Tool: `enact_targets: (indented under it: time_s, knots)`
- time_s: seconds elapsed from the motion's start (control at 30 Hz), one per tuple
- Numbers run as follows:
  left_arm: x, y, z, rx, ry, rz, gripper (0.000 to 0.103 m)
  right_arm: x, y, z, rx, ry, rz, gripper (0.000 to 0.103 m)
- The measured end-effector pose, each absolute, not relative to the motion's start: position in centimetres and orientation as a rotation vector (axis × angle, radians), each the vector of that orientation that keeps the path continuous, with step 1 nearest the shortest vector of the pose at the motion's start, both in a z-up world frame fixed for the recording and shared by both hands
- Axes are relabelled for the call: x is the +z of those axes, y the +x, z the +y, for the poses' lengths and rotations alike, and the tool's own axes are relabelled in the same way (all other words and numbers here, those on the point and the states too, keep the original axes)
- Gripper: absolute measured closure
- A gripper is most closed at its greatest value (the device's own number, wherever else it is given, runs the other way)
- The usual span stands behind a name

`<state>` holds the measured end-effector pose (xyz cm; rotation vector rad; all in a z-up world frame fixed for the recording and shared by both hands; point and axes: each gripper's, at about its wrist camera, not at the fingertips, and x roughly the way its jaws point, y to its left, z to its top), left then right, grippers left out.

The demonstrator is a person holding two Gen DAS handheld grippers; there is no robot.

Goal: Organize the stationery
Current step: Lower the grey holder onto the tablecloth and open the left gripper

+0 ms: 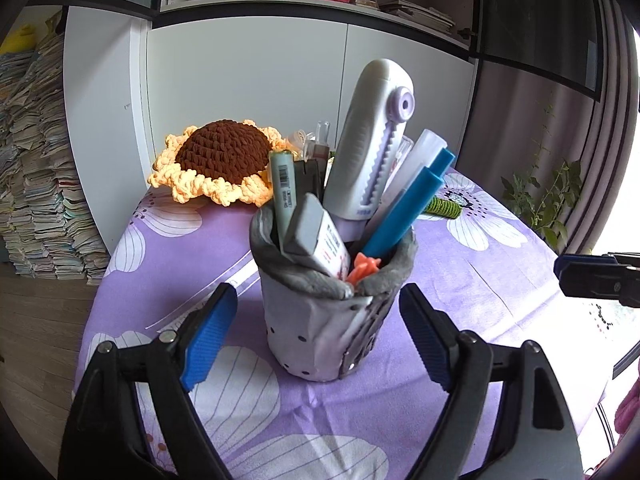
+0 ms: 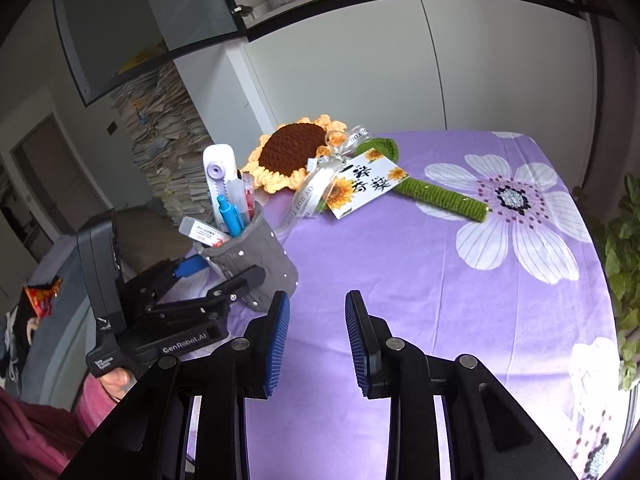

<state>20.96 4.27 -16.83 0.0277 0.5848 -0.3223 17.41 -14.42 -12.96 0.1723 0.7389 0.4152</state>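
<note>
A grey fabric pen holder [image 1: 320,332] stands upright on the purple flowered tablecloth [image 1: 480,280]. It holds a white-and-lilac cutter-like tool [image 1: 372,140], two blue pens [image 1: 404,208], a grey eraser [image 1: 320,240], a pale marker [image 1: 282,184] and a small orange piece [image 1: 362,266]. My left gripper [image 1: 316,294] is open, its blue pads on either side of the holder and the left pad clearly off it. In the right wrist view the holder [image 2: 264,256] stands at the left with the left gripper [image 2: 224,270] around it. My right gripper [image 2: 316,300] is open over bare cloth, nothing between its pads.
A crochet sunflower [image 2: 296,152] with a green stem [image 2: 440,194], ribbon and a card [image 2: 364,184] lies at the table's back. A clear ruler [image 1: 240,276] lies left of the holder. Paper stacks [image 1: 36,160] stand left; a plant [image 2: 624,248] stands right.
</note>
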Motion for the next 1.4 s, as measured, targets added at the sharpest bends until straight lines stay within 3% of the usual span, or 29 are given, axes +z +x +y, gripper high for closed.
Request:
enact_targets:
  time_s: [0.27, 0.37, 0.83, 1.4]
  knots:
    - [-15.6, 22.0, 2.6, -0.25, 0.07, 0.578, 0.023, -14.2, 17.4, -16.8, 0.358, 0.262, 0.783, 0.074]
    - [-15.3, 22.5, 2.2, -0.235, 0.085, 0.58, 0.034, -14.5, 17.5, -16.6, 0.366, 0.258, 0.792, 0.073]
    - [-13.5, 22.3, 1.2, -0.213, 0.054, 0.566, 0.035, -15.0, 17.7, -17.6, 0.409, 0.256, 0.803, 0.074]
    - [-12.8, 26.3, -6.6, -0.311, 0.131, 0.588, 0.035, -15.6, 17.6, -22.7, 0.337, 0.339, 0.769, 0.073]
